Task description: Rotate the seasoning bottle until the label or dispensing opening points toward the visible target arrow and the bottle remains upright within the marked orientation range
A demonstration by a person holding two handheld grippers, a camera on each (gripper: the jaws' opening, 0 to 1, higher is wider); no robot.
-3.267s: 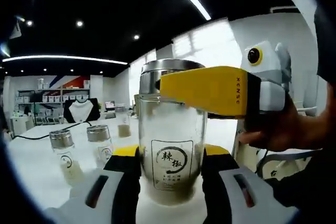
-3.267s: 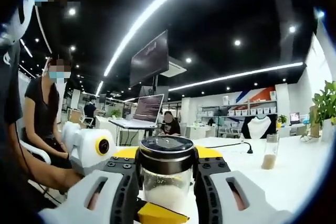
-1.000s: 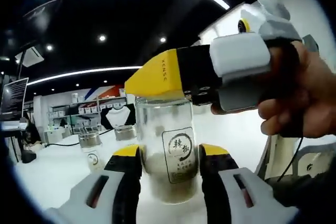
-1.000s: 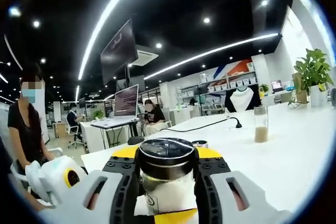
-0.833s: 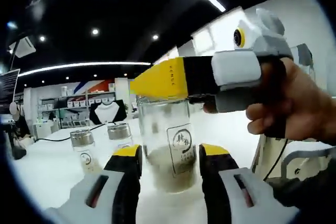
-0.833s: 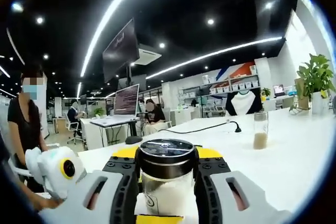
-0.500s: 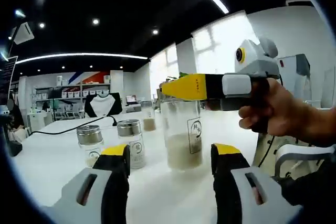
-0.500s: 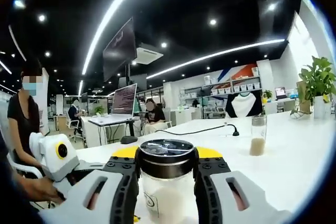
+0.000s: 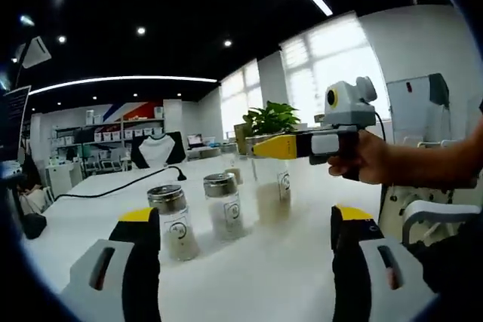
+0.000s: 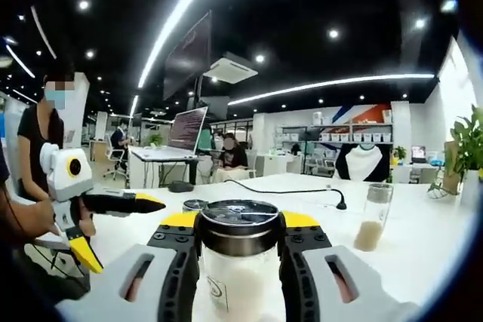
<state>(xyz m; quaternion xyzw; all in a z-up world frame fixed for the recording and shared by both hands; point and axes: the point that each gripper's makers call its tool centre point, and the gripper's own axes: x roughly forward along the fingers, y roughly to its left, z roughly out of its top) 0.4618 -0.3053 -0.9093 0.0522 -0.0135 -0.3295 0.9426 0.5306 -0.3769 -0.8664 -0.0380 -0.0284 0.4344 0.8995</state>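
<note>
Right gripper (image 10: 240, 262): jaws pinching the clear glass seasoning bottle with black-and-chrome lid (image 10: 240, 258) from both sides just under the lid, bottle upright, pale powder inside, small round label mark low on the glass at about 7 o'clock of the body. In the left gripper view that bottle (image 9: 272, 190) stands on the white table (image 9: 256, 284) at roughly 1 o'clock from the left gripper's own jaws, well apart from them, label facing to the right of the view; the right gripper (image 9: 281, 146) comes in from 3 o'clock with its yellow tips at the bottle's top, held by a hand (image 9: 361, 157). Left gripper (image 9: 245, 220): jaws spread wide, nothing between them, hovering over the table. Two shorter glass jars with silver metal lids (image 9: 172, 220) (image 9: 223, 205) sit side by side near 11–12 o'clock, closer to the left jaw, both with pale contents and round labels. Black cable (image 9: 113, 186) runs across the table behind them toward 10 o'clock. In the right gripper view the left gripper (image 10: 124, 224) shows at 9 o'clock, yellow-tipped jaws apart. Another clear glass jar with beige powder (image 10: 372, 216) stands on the table at 3 o'clock, well apart from the held bottle. A potted green plant (image 9: 270, 118) sits behind the bottle at 12 o'clock in the left gripper view.
</note>
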